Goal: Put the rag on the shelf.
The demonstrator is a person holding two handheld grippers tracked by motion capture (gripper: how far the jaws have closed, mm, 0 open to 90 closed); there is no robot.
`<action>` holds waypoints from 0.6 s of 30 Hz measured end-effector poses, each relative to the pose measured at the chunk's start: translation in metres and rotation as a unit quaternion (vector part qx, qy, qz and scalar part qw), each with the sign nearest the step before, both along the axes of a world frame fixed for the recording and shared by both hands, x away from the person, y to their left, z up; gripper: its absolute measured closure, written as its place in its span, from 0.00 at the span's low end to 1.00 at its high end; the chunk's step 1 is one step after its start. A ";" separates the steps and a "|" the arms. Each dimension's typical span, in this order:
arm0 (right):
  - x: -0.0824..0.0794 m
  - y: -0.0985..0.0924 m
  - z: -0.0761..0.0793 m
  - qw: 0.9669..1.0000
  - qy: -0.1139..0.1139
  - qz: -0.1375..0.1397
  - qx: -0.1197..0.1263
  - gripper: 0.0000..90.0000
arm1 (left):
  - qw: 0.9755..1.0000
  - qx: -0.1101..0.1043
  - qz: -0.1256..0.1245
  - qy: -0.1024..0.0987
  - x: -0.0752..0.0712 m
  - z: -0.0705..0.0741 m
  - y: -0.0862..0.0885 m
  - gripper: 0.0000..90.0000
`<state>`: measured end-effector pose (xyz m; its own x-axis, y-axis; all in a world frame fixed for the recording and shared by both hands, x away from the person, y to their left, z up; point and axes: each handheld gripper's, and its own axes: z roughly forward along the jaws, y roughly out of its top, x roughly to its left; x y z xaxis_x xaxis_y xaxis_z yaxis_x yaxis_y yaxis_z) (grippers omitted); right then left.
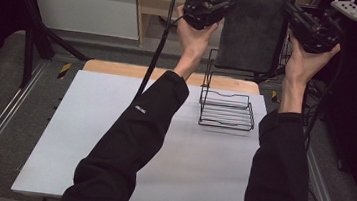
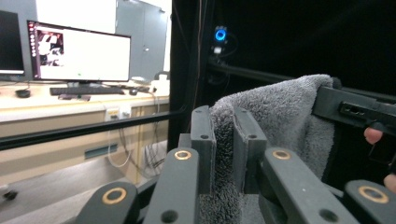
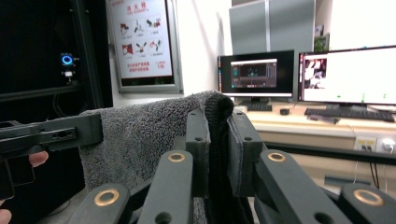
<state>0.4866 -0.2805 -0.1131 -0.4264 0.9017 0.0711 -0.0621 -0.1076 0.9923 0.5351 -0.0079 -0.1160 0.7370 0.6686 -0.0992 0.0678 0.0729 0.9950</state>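
A dark grey towel [image 1: 252,33] hangs stretched between my two grippers, held high above the far edge of the table. My left gripper [image 1: 225,4] pinches its top left corner; in the left gripper view the towel [image 2: 280,116] runs from those jaws [image 2: 224,135] across to the other gripper [image 2: 355,109]. My right gripper [image 1: 290,9] is shut on the top right corner, where the folded towel edge [image 3: 144,135] is squeezed between its jaws [image 3: 216,133]. The towel's lower hem hangs just above a black wire rack [image 1: 227,105].
The wire rack stands at the back right of the white table [image 1: 92,136], with a wooden strip [image 1: 119,69] along the far edge. Black frame bars [image 1: 37,40] stand at the left. Monitors [image 3: 348,74] and a desk lie beyond the workspace.
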 end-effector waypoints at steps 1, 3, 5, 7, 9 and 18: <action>0.001 0.000 -0.002 1.000 0.003 0.000 0.001 0.90 | 1.000 0.000 -0.001 0.001 0.001 -0.001 0.000 0.89; 0.003 0.000 -0.006 1.000 0.006 0.000 0.000 0.90 | 1.000 0.000 -0.002 0.000 0.001 -0.004 0.000 0.89; 0.003 -0.001 -0.009 1.000 0.008 0.000 -0.005 0.90 | 1.000 0.008 -0.003 0.001 0.001 -0.008 0.000 0.89; 0.005 -0.001 -0.013 1.000 0.016 -0.001 -0.008 0.90 | 1.000 0.011 -0.005 0.008 0.003 -0.014 0.000 0.89; 0.006 -0.002 -0.019 1.000 0.023 -0.002 -0.013 0.90 | 1.000 0.016 -0.009 0.016 0.005 -0.020 0.000 0.89; 0.001 -0.006 -0.050 0.999 0.042 0.004 -0.016 0.90 | 0.998 0.040 -0.028 0.026 0.001 -0.045 0.002 0.89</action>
